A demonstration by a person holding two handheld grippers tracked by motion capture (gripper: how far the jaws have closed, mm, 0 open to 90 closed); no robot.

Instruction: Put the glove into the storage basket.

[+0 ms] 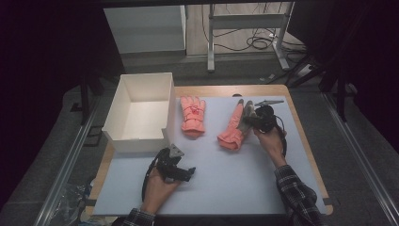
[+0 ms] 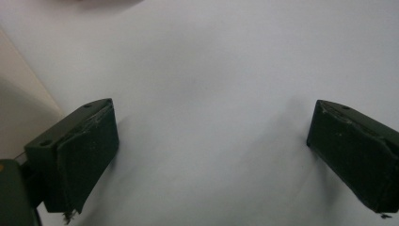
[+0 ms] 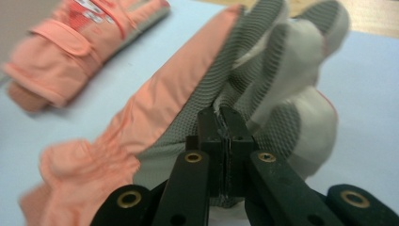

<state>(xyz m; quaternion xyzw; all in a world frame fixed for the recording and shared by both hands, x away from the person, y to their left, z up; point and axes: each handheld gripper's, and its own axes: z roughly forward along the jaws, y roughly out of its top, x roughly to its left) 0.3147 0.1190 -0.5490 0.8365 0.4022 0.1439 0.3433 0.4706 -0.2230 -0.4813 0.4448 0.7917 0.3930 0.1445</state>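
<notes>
Two salmon-pink winter gloves lie on the white mat. The left-hand glove [image 1: 193,116] [image 3: 70,42] rests flat, back up, beside the box. The right-hand glove [image 1: 232,128] [image 3: 150,108] is turned on its side, grey palm showing, fingers bunched upward. My right gripper [image 1: 248,120] [image 3: 225,123] is shut on a fold of that glove's grey palm fabric near the fingers. My left gripper [image 1: 189,172] [image 2: 211,150] rests low over bare mat in front of the box, jaws wide open with nothing between them.
An open white box [image 1: 136,141] [image 2: 19,113] stands at the table's left, just beyond my left gripper. The white mat [image 1: 235,183] covers a wooden tabletop whose edge [image 1: 301,122] runs along the right. Cables and a metal frame lie on the floor behind.
</notes>
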